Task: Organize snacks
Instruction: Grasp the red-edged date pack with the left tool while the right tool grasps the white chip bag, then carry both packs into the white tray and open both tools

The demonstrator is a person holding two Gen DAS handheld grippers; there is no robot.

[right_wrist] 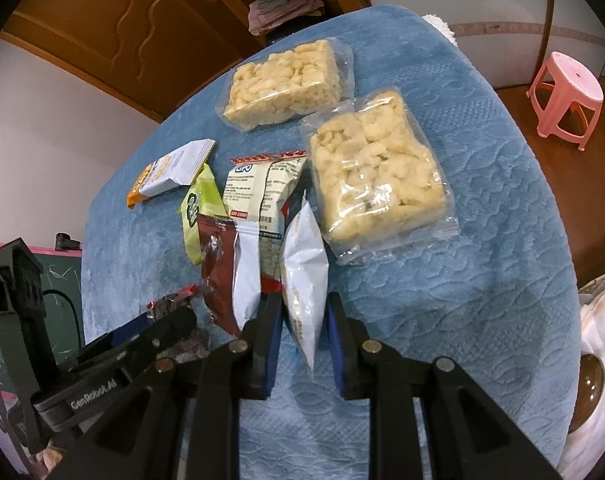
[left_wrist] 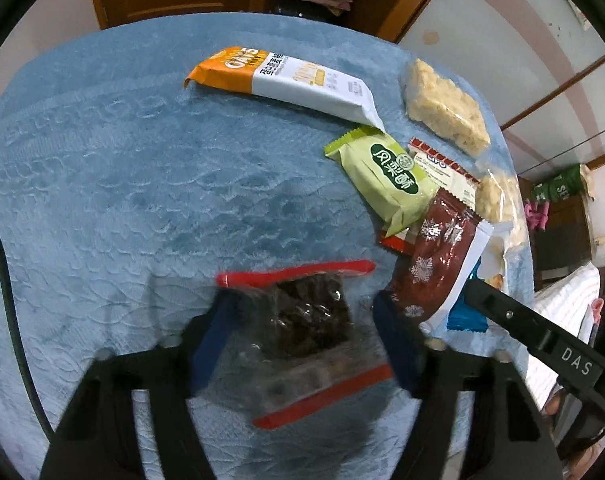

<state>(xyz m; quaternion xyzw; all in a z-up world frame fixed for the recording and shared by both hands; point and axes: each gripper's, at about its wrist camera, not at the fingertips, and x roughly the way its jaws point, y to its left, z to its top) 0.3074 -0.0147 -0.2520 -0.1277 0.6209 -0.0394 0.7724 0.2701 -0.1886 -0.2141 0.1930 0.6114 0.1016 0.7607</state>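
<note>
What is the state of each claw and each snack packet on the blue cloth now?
left claw, shut on red-edged packet
right claw, shut on white packet
orange-white bar, sealed, lying flat
green packet, sealed, resting on other packets
far rice-cake pack, sealed, flat
near rice-cake pack, sealed, flat

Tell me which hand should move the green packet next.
Neither is free: the left gripper has the dark snack bag between its jaws and the right gripper pinches a white packet. Left is probably nearer the green packet.
</note>
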